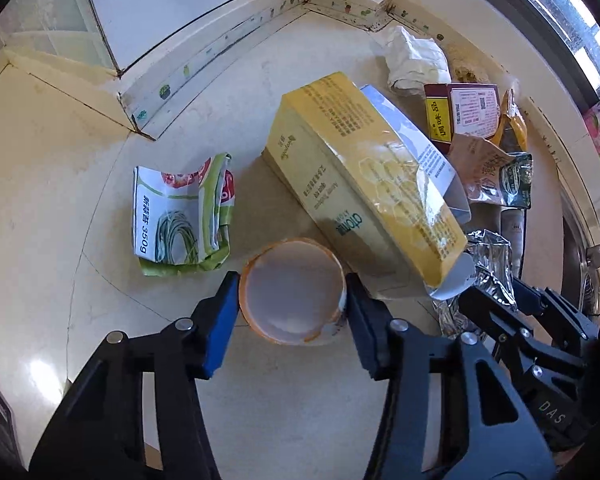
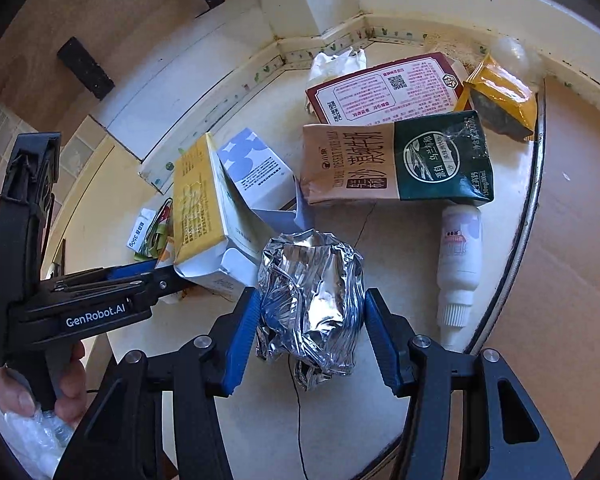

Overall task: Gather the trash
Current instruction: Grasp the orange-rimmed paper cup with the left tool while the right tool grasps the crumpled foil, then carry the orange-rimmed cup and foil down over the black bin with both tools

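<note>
1. Squeezing a paper cup (image 1: 294, 292), the left hand-held gripper (image 1: 292, 280) has one blue pad on each side of the rim.
2. Bare tabletop (image 1: 60, 200) lies to the left, past the green wrapper (image 1: 180, 216).
3. Leaning close on the right is a yellow box (image 1: 364, 184).
4. The right hand-held gripper (image 2: 310, 312) hugs a foil ball (image 2: 312, 304), pads touching.
5. A white bottle (image 2: 458, 264) lies near the round edge on the right.
6. More boxes crowd the far wall.
</note>
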`<state>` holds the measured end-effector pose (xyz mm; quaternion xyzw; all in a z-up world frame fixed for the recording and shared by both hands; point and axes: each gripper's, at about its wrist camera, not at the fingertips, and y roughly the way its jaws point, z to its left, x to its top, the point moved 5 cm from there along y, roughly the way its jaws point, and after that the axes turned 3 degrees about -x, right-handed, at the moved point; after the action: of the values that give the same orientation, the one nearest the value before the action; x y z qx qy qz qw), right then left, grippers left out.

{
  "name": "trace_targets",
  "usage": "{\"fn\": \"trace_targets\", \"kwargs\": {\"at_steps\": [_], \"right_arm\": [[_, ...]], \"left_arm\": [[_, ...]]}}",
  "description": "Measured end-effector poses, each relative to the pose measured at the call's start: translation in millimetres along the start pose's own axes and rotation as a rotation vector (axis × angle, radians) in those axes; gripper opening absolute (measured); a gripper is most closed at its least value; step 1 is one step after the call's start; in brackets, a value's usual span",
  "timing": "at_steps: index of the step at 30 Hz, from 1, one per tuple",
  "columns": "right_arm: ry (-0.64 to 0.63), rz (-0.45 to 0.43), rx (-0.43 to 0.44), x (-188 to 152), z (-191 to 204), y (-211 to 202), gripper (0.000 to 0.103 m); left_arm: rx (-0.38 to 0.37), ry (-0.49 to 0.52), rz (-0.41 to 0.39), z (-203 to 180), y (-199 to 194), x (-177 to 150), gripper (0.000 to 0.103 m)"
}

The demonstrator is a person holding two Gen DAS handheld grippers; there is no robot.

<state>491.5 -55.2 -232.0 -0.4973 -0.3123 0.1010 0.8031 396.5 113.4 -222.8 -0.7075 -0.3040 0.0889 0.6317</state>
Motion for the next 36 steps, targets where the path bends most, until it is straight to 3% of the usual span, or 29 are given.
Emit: {"fn": "trace_targets", "kwargs": {"at_steps": [10, 19, 27, 36], "right_arm": [[0.009, -0.058, -0.032, -14, 14, -28, 0.052], [0.069, -0.169, -0.089, -53, 49, -93, 0.052], [0.136, -0.221, -0.161, -119, 97, -138, 0.052], [0.203, -0.230, -0.248, -217, 153, -160, 0.052]], "left_arm": [[-0.030, 0.056, -0.032, 1, -37, -25, 0.048], [-0.091, 0.206, -0.088, 3, -96, -64, 0.048], [-0.152, 0.345, -0.117, 16, -142, -120, 0.048], [-0.209, 0.456, -0.070, 38, -156, -198, 0.048]]}}
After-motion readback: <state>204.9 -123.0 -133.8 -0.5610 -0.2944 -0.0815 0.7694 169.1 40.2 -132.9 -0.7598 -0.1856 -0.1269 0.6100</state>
